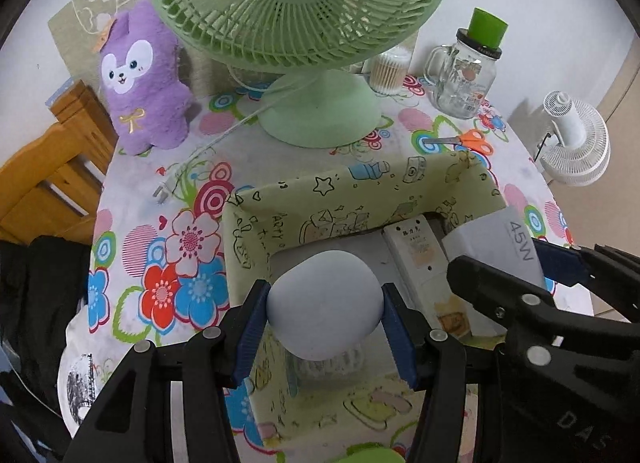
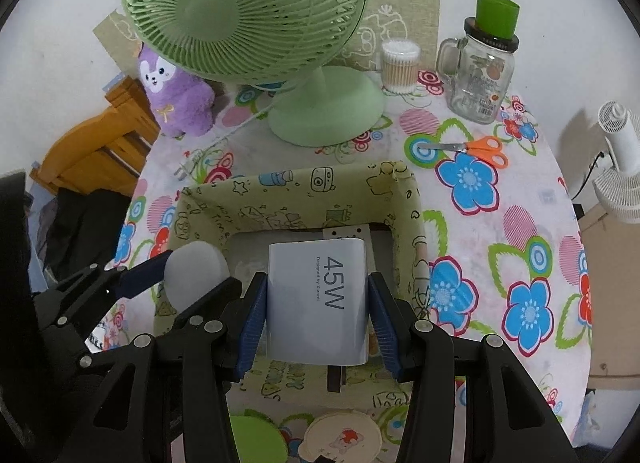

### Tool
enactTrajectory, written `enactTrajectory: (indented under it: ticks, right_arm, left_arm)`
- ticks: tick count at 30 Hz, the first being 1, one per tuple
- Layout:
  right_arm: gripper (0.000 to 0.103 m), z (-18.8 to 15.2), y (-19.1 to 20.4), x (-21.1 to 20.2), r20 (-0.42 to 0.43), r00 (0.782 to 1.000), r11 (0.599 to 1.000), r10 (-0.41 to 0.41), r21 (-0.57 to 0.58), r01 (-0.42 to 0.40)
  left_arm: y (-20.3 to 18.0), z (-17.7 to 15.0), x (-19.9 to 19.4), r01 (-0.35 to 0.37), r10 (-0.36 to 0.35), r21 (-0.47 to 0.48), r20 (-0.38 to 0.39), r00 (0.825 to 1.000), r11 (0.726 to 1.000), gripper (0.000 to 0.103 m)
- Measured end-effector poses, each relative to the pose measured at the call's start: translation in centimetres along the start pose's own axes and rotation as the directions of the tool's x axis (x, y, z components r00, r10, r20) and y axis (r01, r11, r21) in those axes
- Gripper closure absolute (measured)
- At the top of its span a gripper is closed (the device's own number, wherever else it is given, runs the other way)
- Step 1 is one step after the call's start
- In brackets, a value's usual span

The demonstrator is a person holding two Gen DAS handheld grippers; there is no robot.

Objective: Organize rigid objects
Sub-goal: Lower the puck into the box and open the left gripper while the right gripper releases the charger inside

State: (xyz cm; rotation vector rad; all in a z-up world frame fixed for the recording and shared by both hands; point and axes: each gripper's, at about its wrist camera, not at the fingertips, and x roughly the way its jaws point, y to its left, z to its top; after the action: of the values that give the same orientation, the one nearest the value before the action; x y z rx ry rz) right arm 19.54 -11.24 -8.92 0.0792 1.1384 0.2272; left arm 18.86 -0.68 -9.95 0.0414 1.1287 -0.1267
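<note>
You're at the drop-off step: both loads hang over the open storage box (image 1: 360, 191), neither set down yet.

L gripper (image 1: 324, 303) is clamped on a smooth, matte, pale egg-shaped object (image 1: 323, 303), blue ribbed pads tight on both its sides. It sits right between your fingers, above the box's near-left part.

R gripper (image 2: 318, 299) is clamped on a white 45W charger (image 2: 318, 295), a glossy hard block w/ flat faces, prongs pointing back toward you. It hangs over the box's mid/right part, w/ a white remote (image 1: 416, 259) lying on the box floor just ahead of it.

Box is soft-looking, w/ printed fabric or paper walls and a pale floor.

Next, probably: lower each till it rests on the floor, then ease the pads apart. Rounded one may roll; set the charger beside the remote, not on it.
</note>
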Motion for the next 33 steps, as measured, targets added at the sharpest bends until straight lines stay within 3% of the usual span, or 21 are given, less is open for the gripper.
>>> enactTrajectory:
  ticks: [2,4,9,19,33]
  right_arm:
    - [0.051,0.2,-0.1,0.3,-0.003,1.0,1.0,-0.01,-0.004,0.01]
    - [0.051,0.3,-0.2,0.5,-0.004,1.0,1.0,-0.017,-0.002,0.017]
    - [0.051,0.5,0.0,0.9,-0.018,1.0,1.0,-0.021,-0.01,0.021]
    - [0.051,-0.3,1.1,1.9,-0.061,0.998,0.999,-0.02,-0.041,0.017]
    - [0.05,-1.5,1.8,4.3,-0.128,0.992,1.0,-0.001,-0.022,-0.002]
  left_arm:
    - [0.0,0.2,0.2,0.005,-0.005,0.015,0.001,1.0,1.0,0.039]
    - [-0.2,0.3,-0.1,-0.004,0.003,0.043,0.021,1.0,0.999,0.024]
    - [-0.2,-0.2,-0.8,-0.033,0.03,0.08,0.04,0.999,0.996,0.012]
    - [0.4,-1.3,-0.8,-0.042,0.042,0.089,0.003,0.999,0.995,0.002]
    - [0.8,-2.7,0.5,-0.051,0.057,0.085,-0.06,0.997,0.995,0.0]
